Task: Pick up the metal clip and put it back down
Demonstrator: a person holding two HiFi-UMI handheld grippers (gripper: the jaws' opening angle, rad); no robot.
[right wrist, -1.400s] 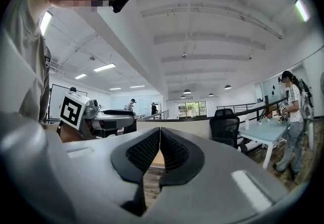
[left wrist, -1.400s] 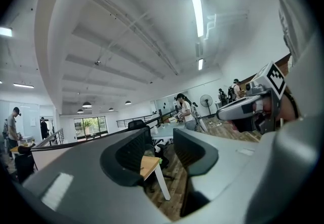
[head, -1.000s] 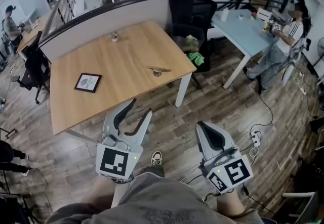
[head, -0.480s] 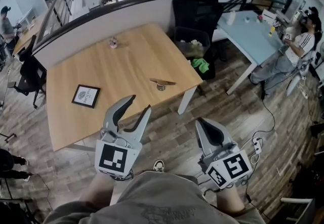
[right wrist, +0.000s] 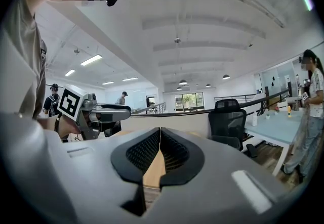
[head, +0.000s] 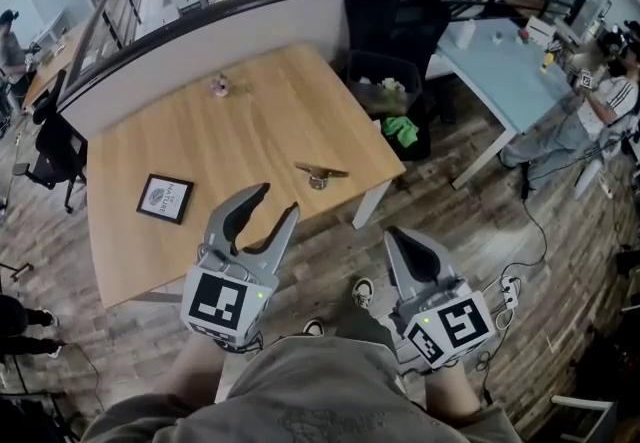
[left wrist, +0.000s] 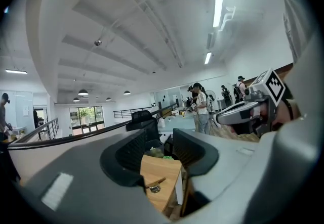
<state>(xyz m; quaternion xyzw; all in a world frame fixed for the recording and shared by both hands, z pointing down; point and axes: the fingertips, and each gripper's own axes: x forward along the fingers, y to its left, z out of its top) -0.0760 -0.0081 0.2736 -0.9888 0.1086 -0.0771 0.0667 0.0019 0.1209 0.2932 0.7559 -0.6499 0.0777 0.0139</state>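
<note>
Lying on the wood tabletop (head: 250,146), close to its near right corner, is the clip (head: 320,174). Its long thin part runs left to right in the head view, with the right end a bit lower. A small round part sits under the middle. I cannot tell which end is the front.

A dark frame (head: 165,198) lies flat on the left side, well apart from the clip. A small pink thing (head: 218,85) sits near the far edge. Past the right corner stands a black bin (head: 385,81), with a black chair (head: 395,11) behind it. A blue table (head: 500,56) is farther right, and a person (head: 605,96) stands by it.

The left tongs (head: 278,199) hang over the near edge of the tabletop, spread apart and holding nothing. The clip lies beyond them, not touching. In the left gripper view the clip (left wrist: 154,185) shows far off in the gap of the left tongs (left wrist: 161,149).

The right tongs (head: 395,236) hang over the floor (head: 330,251), near a shoe (head: 362,292). In the right gripper view the right tongs (right wrist: 160,137) are pressed together with nothing in them.
</note>
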